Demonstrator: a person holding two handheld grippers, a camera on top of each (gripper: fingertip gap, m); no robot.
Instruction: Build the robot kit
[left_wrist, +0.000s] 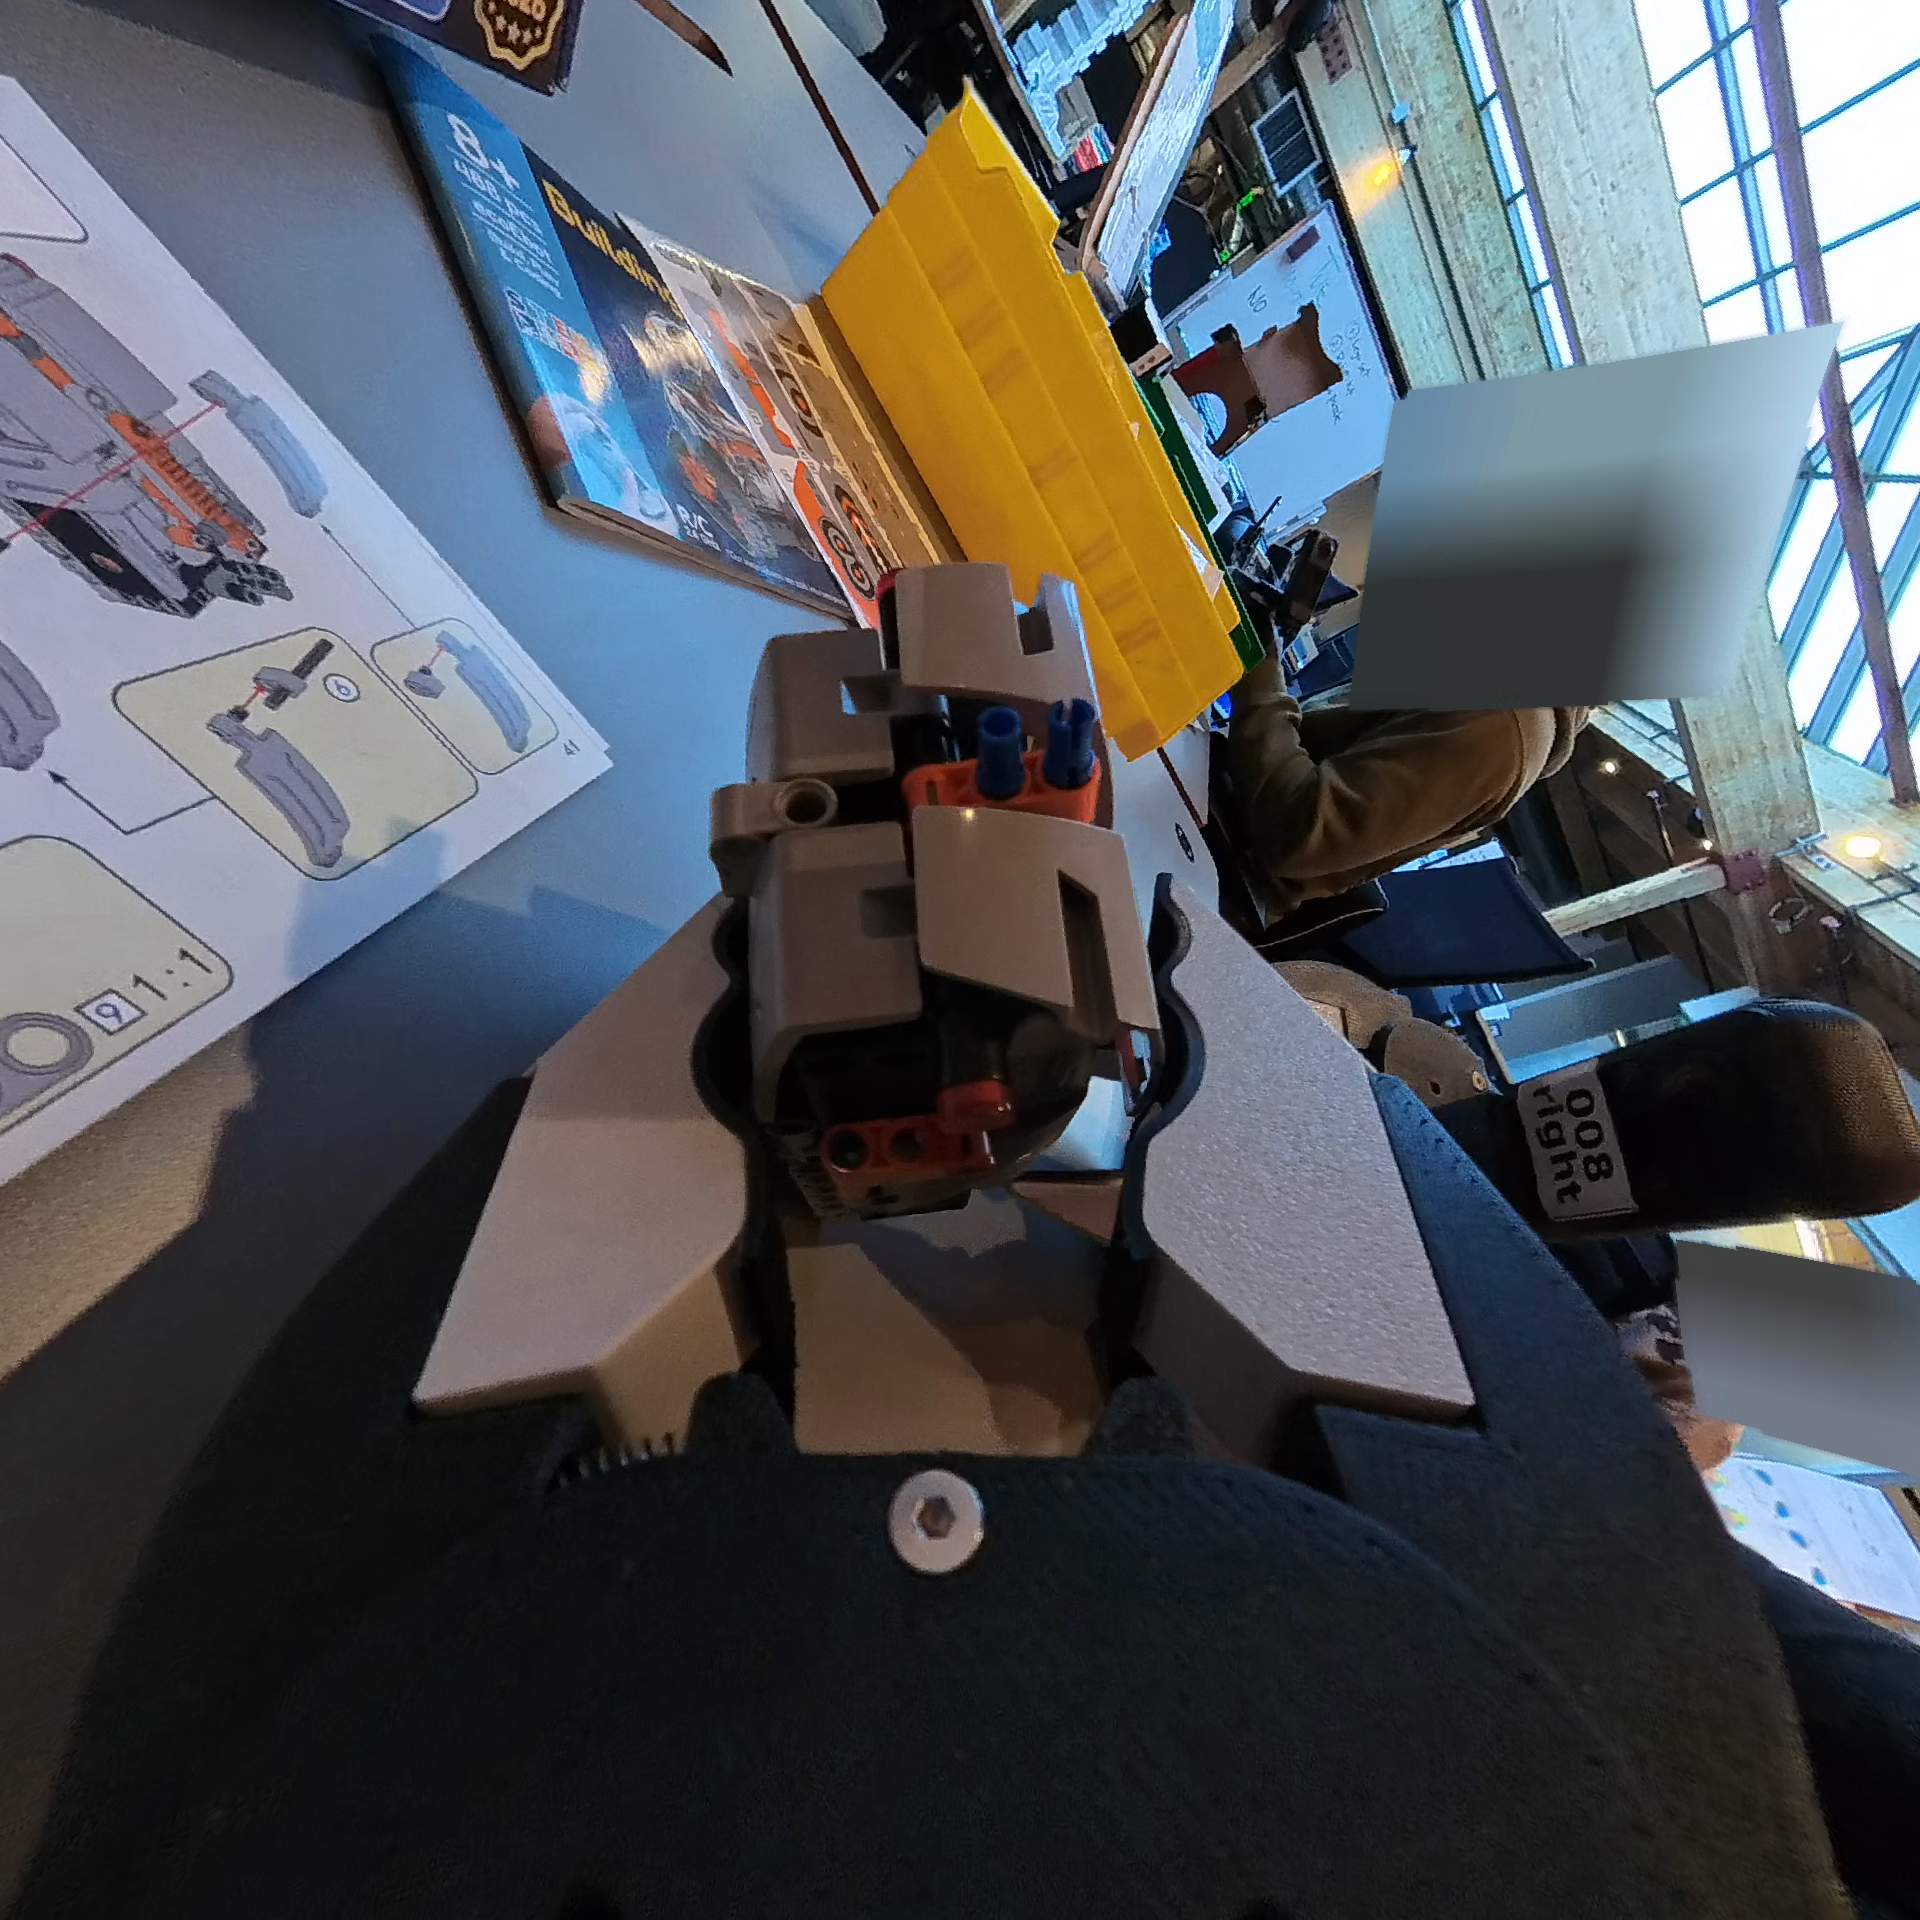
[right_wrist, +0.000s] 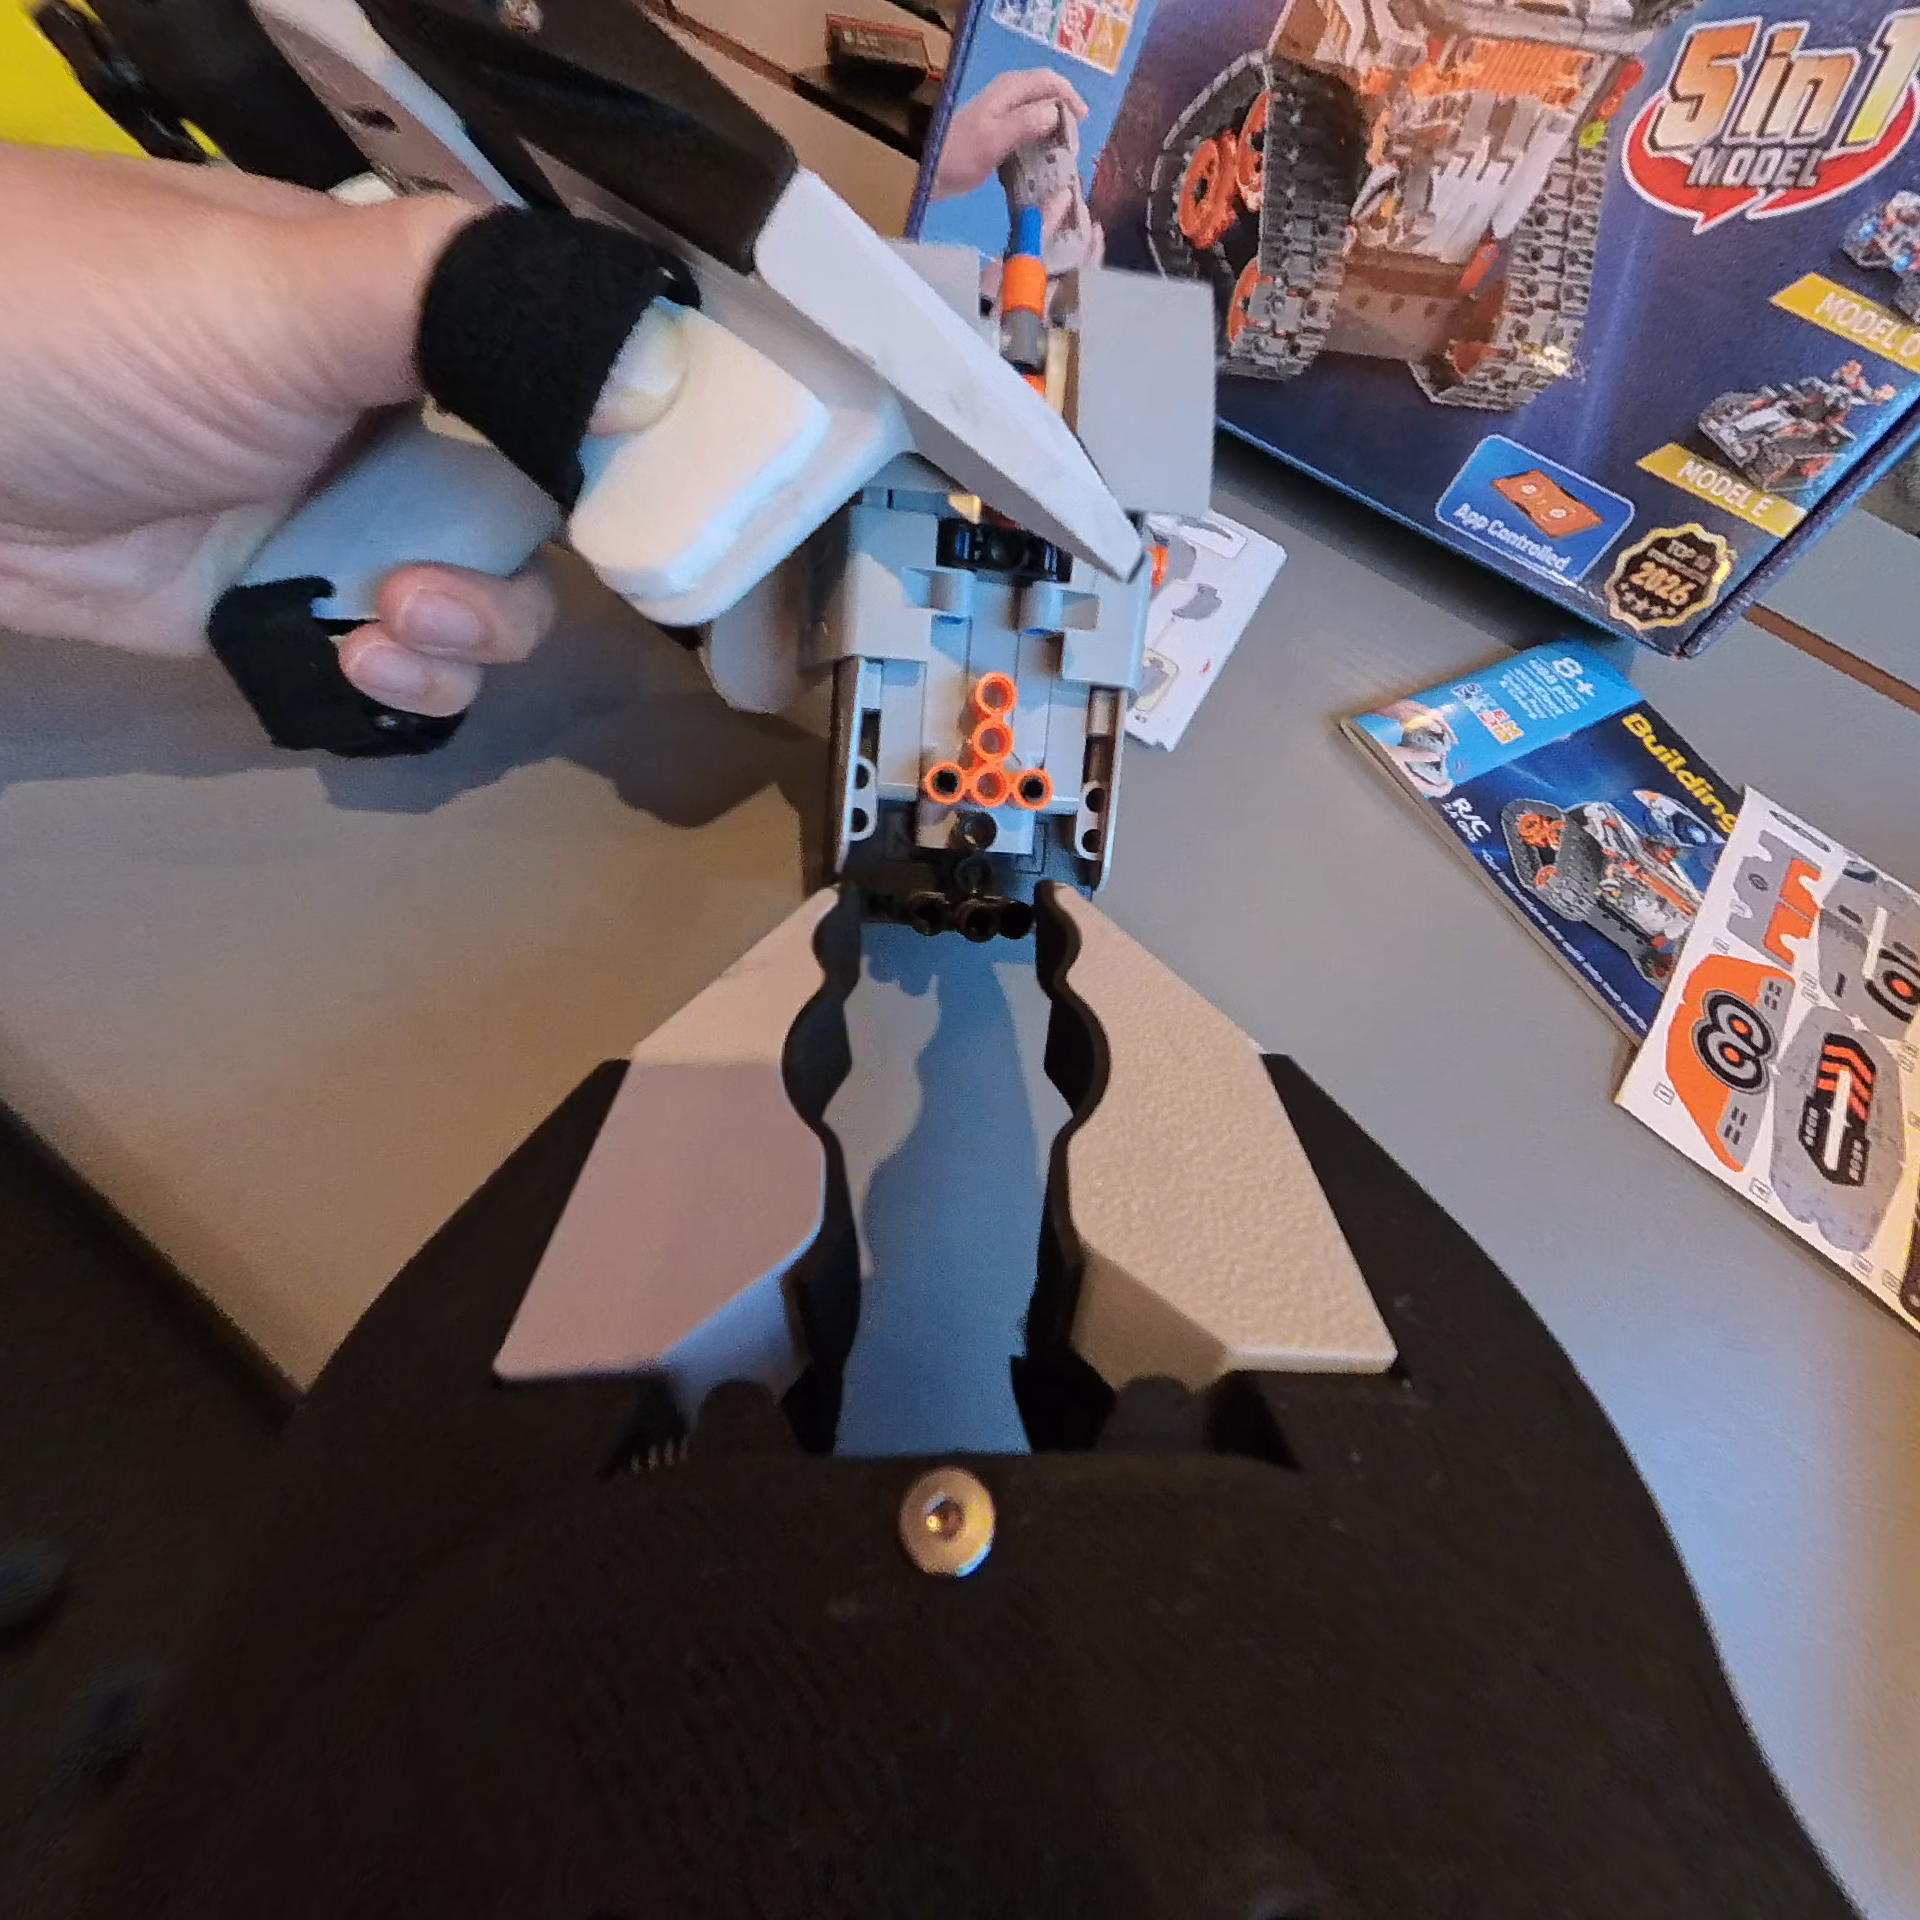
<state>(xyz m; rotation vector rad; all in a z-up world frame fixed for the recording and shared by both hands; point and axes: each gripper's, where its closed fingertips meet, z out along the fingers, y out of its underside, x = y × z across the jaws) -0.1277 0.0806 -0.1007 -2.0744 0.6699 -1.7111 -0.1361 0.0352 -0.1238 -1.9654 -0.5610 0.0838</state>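
A grey brick-built model (left_wrist: 925, 935) with blue pins and an orange piece sits between the fingers of my left gripper (left_wrist: 945, 914), which is shut on it and holds it above the grey table (left_wrist: 416, 987). In the right wrist view the model (right_wrist: 987, 707) shows an orange beam and black pins at its near end. A finger (right_wrist: 935, 384) of the left gripper clamps its far end, held by a hand (right_wrist: 156, 416). My right gripper (right_wrist: 948, 904) is open, with its tips on either side of the black near end. I cannot tell if they touch. Its black body (left_wrist: 1714, 1122) shows at the right.
An open instruction sheet (left_wrist: 260, 623) lies on the left. A blue booklet (right_wrist: 1538, 821) and a sticker sheet (right_wrist: 1787, 1039) lie to the right. The kit's box (right_wrist: 1507, 260) stands at the back. A yellow bin (left_wrist: 1018, 395) stands behind the booklet. A person (left_wrist: 1403, 790) sits beyond the table. Some 6 centimetres of space lies between my two pairs of fingers.
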